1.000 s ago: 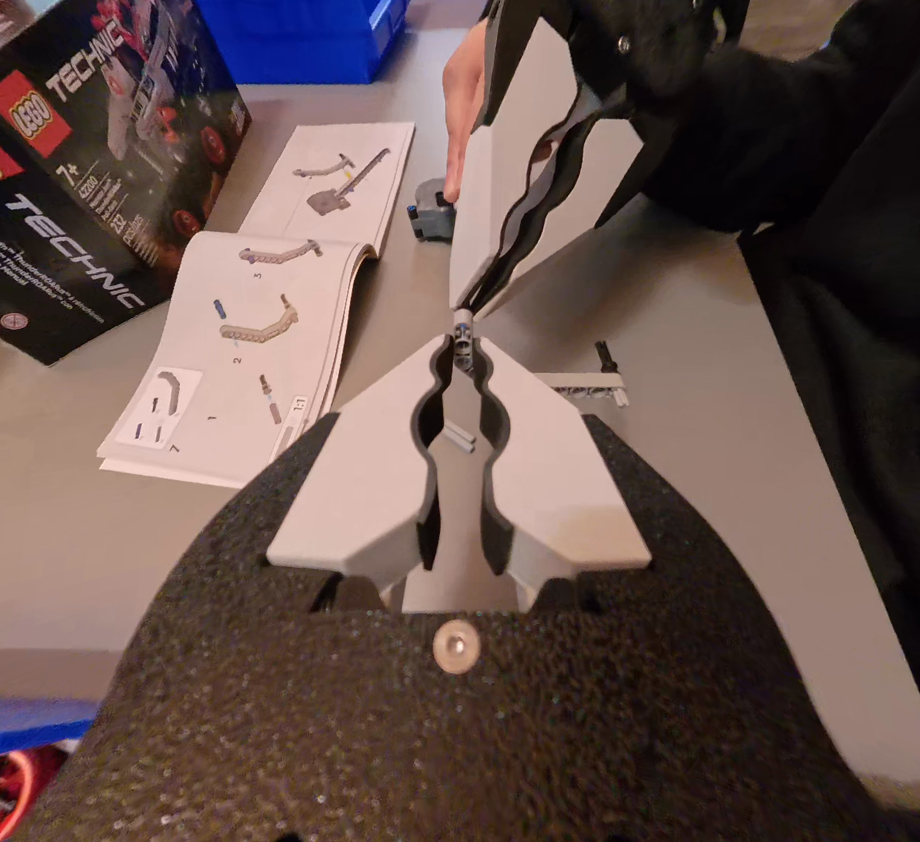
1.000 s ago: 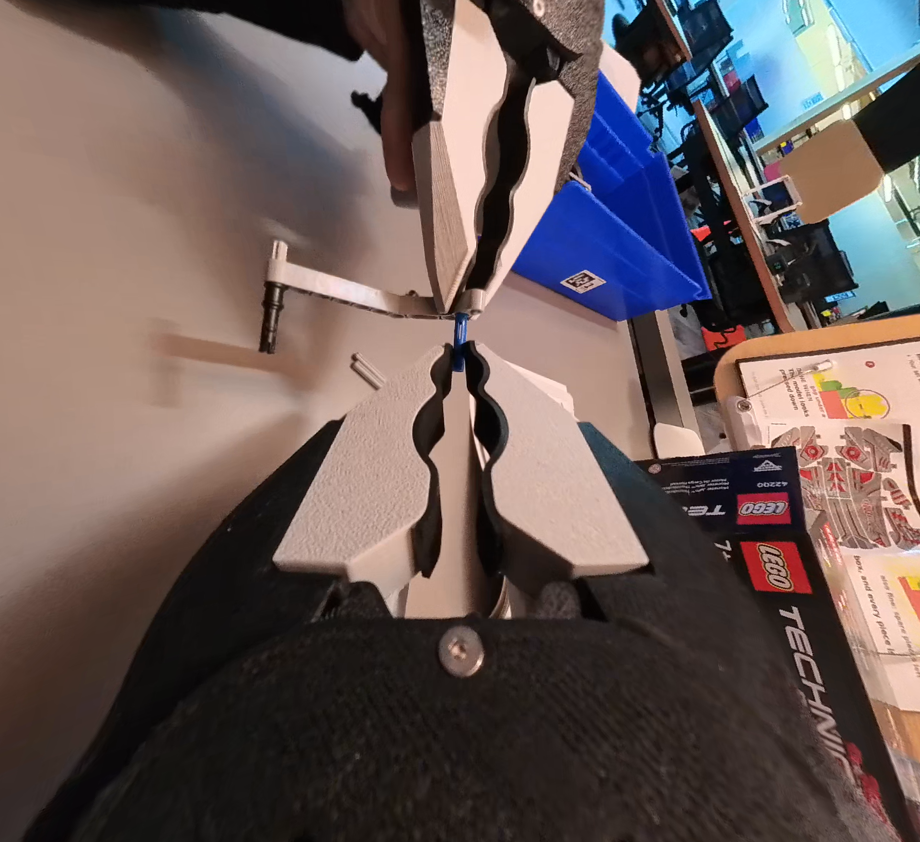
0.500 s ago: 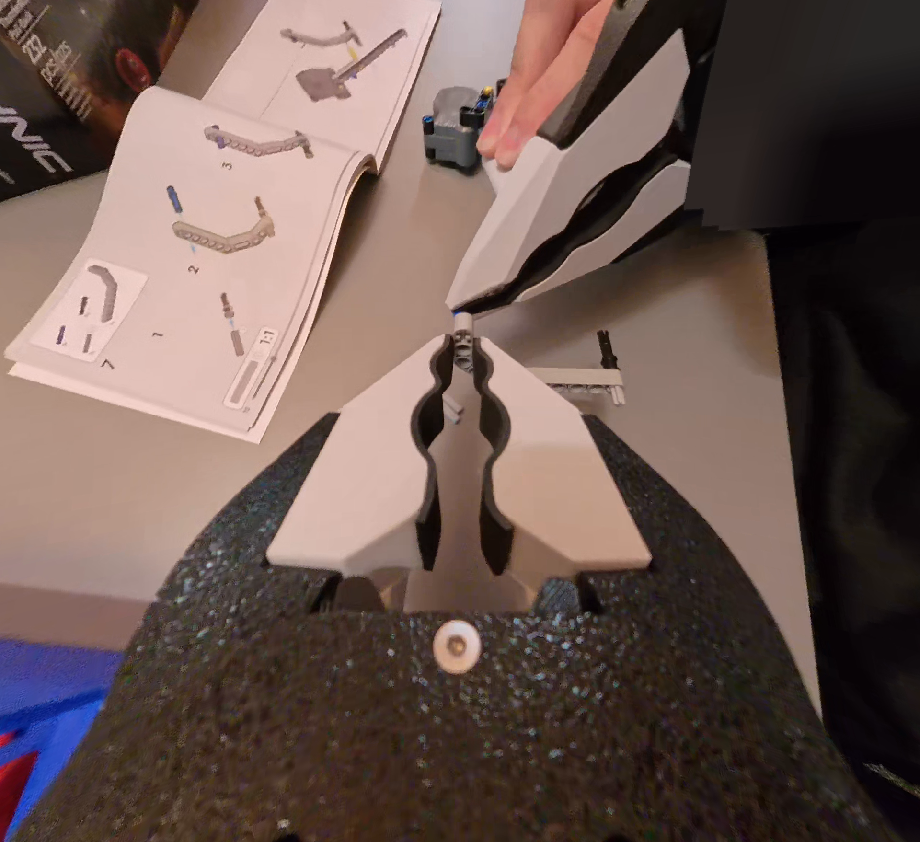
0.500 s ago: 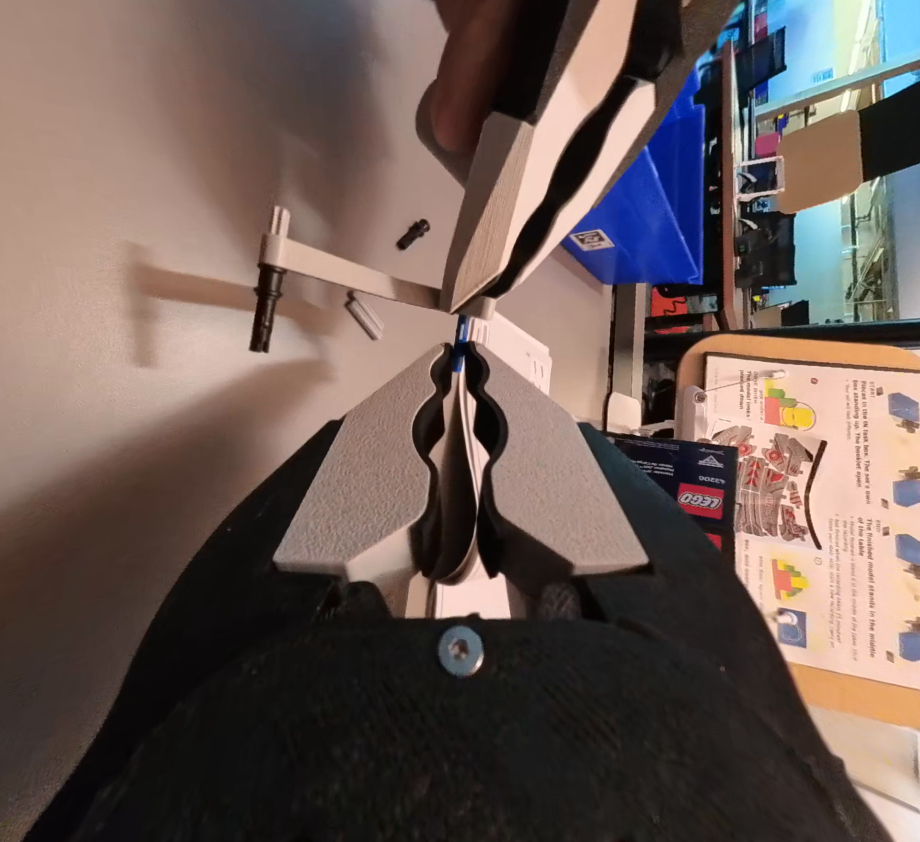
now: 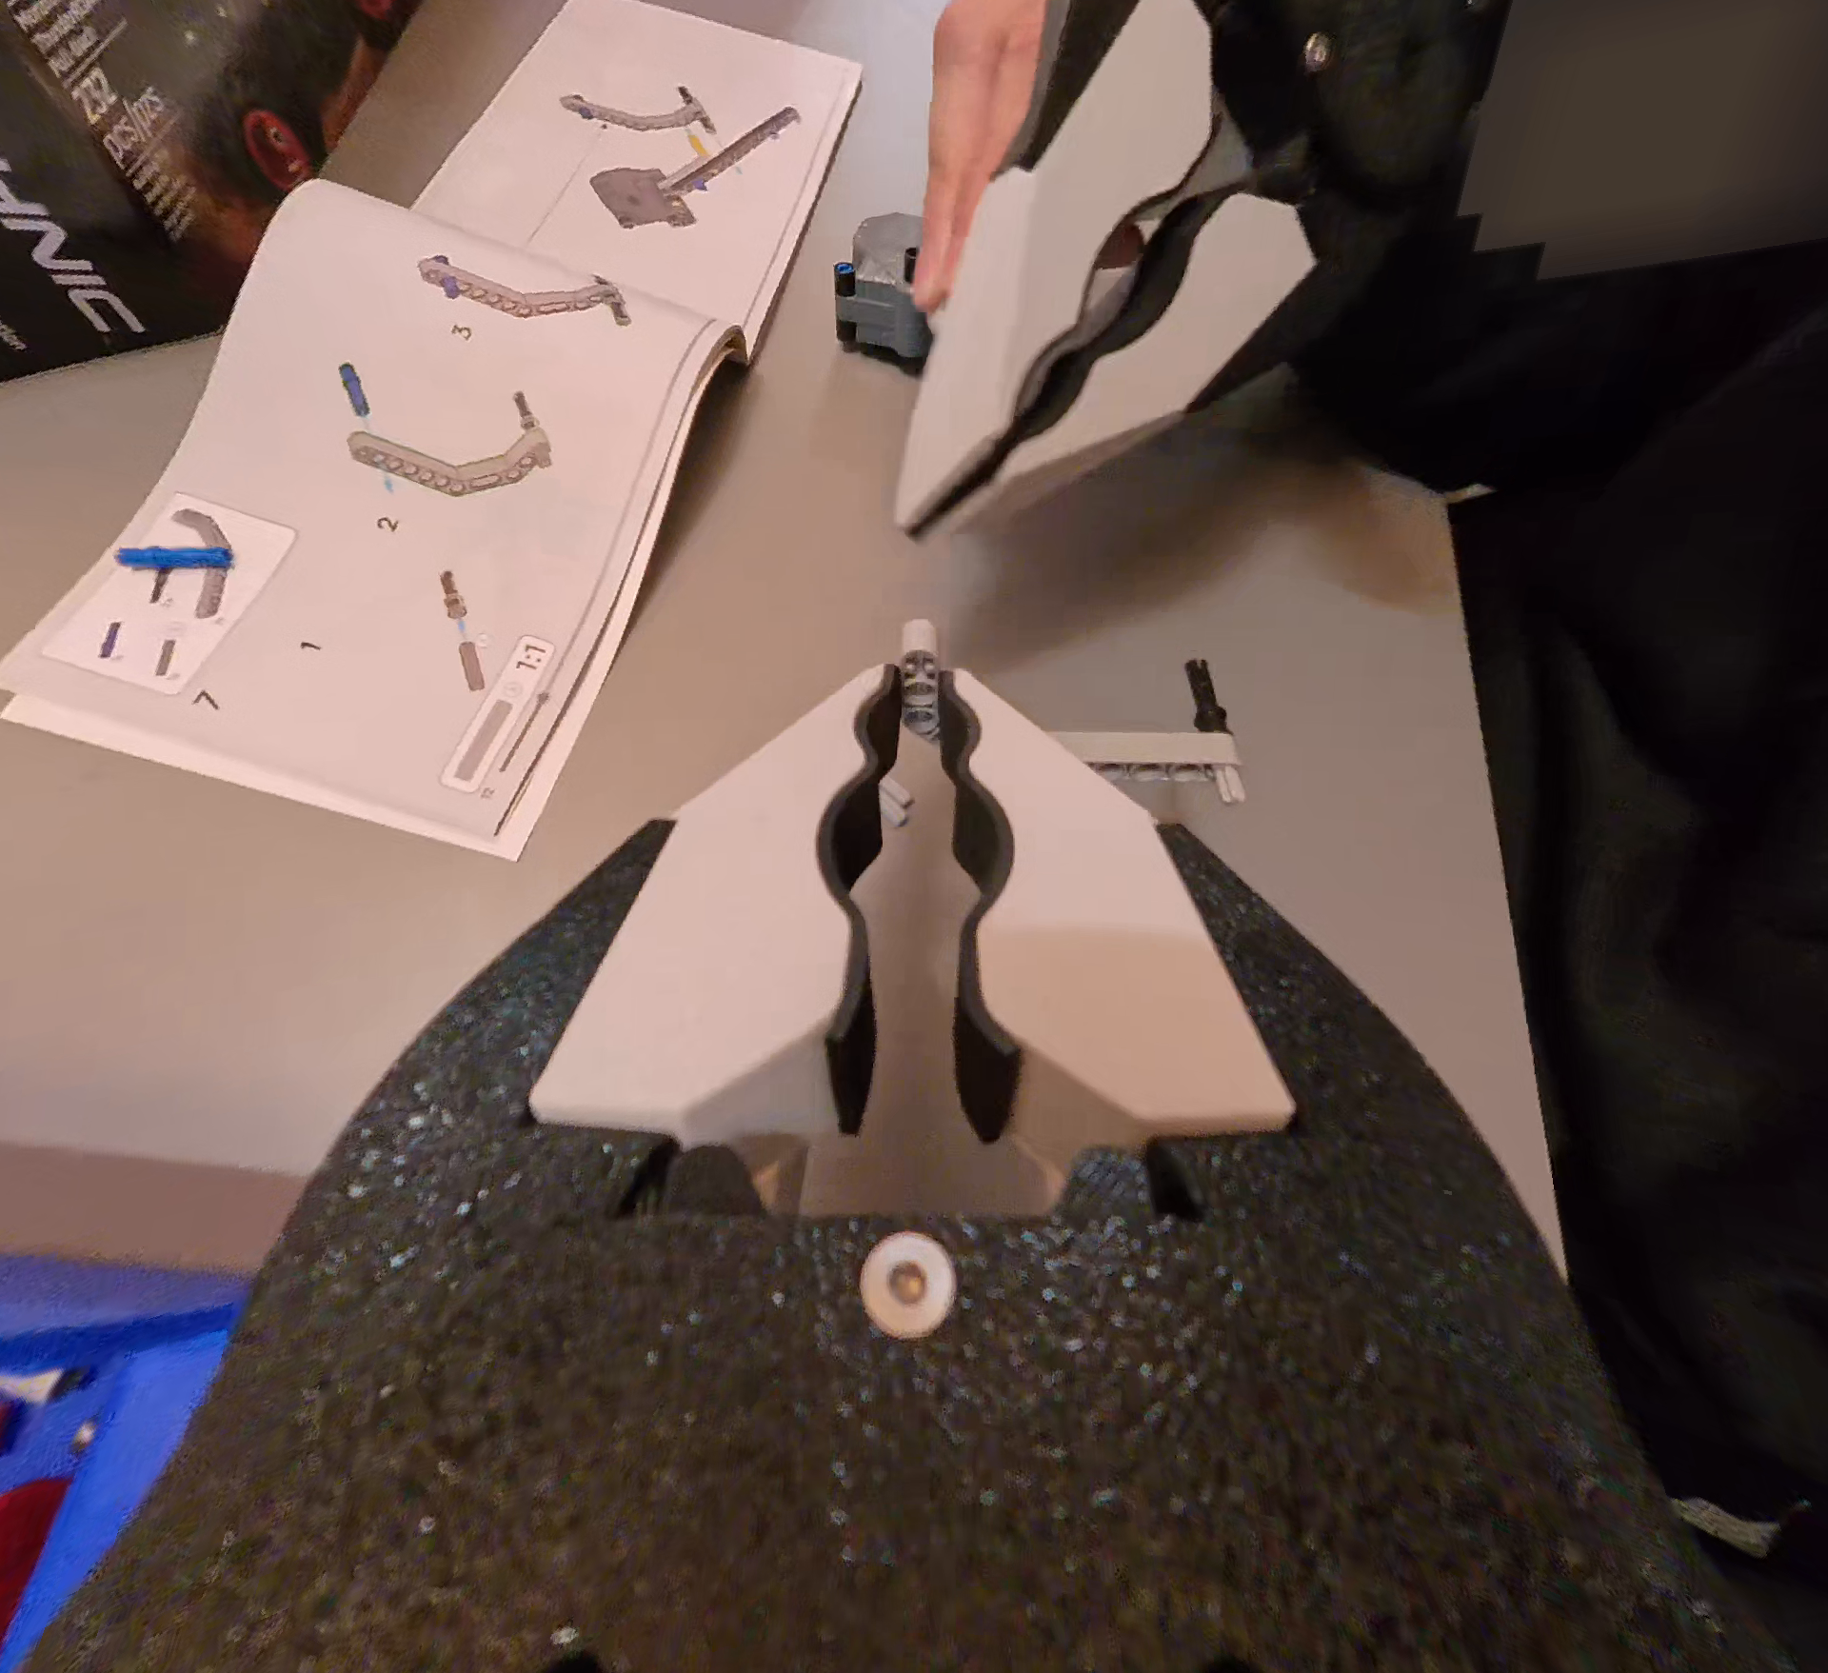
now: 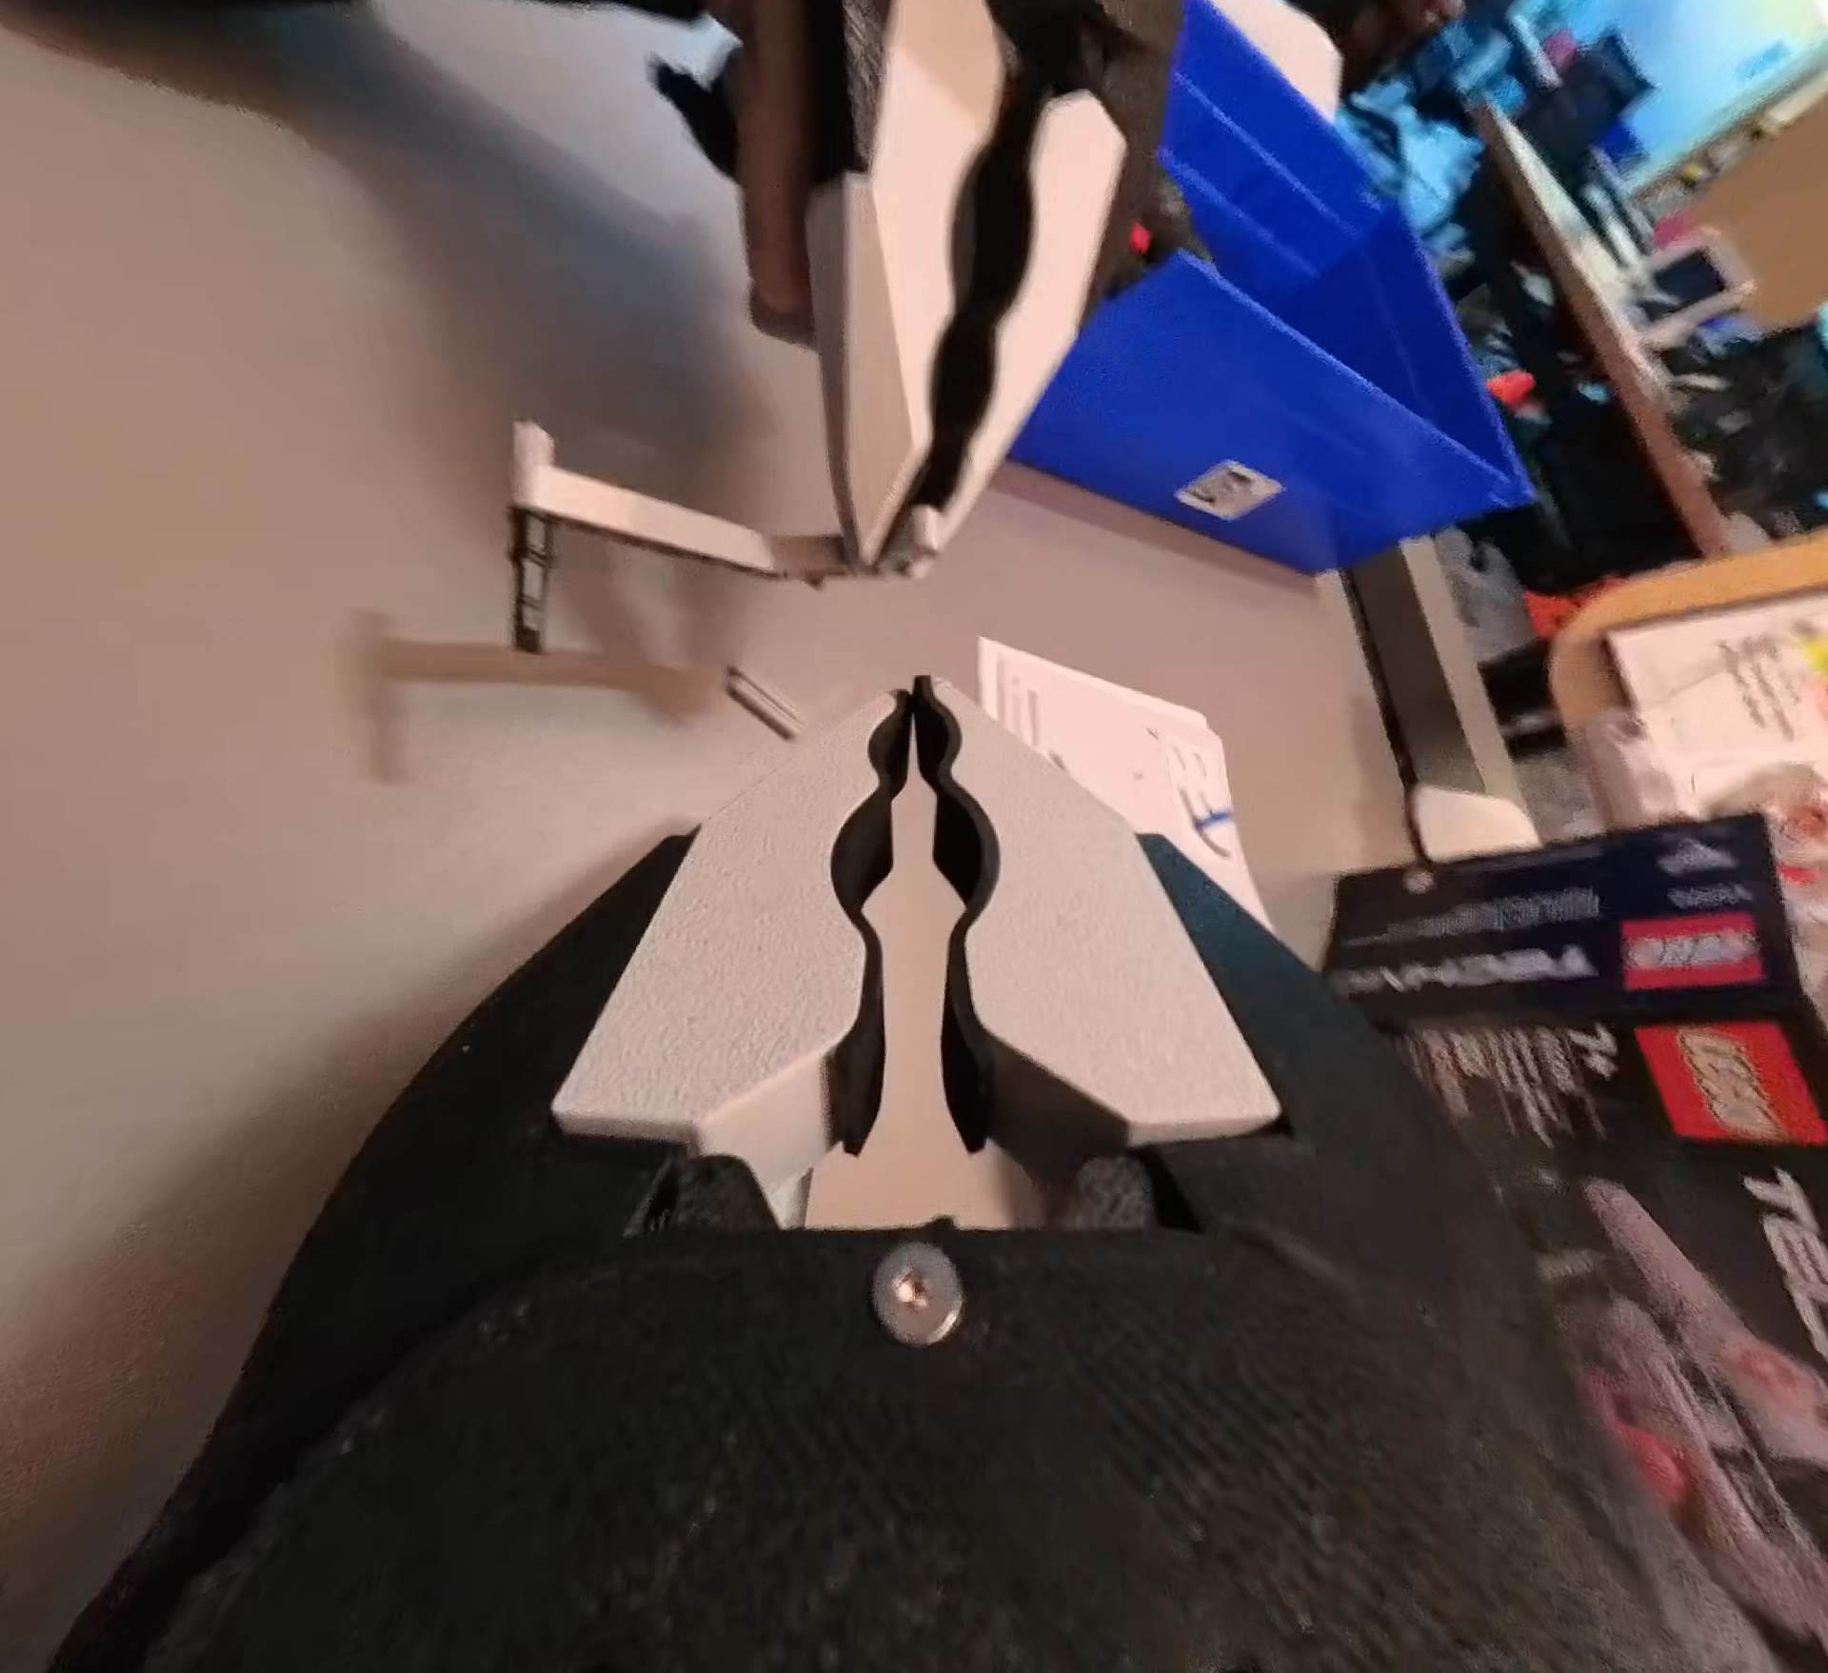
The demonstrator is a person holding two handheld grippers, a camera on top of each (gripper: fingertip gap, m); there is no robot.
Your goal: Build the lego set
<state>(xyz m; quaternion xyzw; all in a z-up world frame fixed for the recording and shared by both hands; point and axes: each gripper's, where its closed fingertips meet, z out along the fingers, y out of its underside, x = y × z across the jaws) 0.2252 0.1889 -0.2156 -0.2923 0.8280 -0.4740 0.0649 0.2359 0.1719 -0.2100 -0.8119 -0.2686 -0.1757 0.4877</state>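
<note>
My left gripper (image 5: 920, 686) is shut on one end of a light grey lego beam (image 5: 1157, 750) and holds it above the table. A black pin (image 5: 1202, 696) sticks out of the beam's far end, and a pale stub shows above my fingertips. The beam (image 6: 643, 518) and the left gripper (image 6: 890, 537) also show in the right wrist view. My right gripper (image 6: 915, 696) is shut with nothing between its tips; it sits apart from the beam, up and right in the left wrist view (image 5: 915, 522). A blue pin (image 5: 173, 557) seems to lie on the open booklet (image 5: 445, 438).
A dark grey lego block (image 5: 880, 300) stands by the booklet. A small pale pin (image 5: 895, 802) lies on the table under my left fingers. The set's black box (image 5: 198, 43) is at the back left. Blue bins (image 6: 1236, 389) stand behind. A hand (image 5: 979, 92) holds the right gripper. The tips of both grippers are at nearly the same place. The blue pin (image 5: 173, 557) is about 20 cm from both grippers' fingertips. Look for it in the right wrist view (image 6: 1213, 824) too.
The right gripper held a blue pin against the beam's end; it has now pulled away and its tips are empty. A blue pin now shows on the booklet. The left gripper keeps the beam.
</note>
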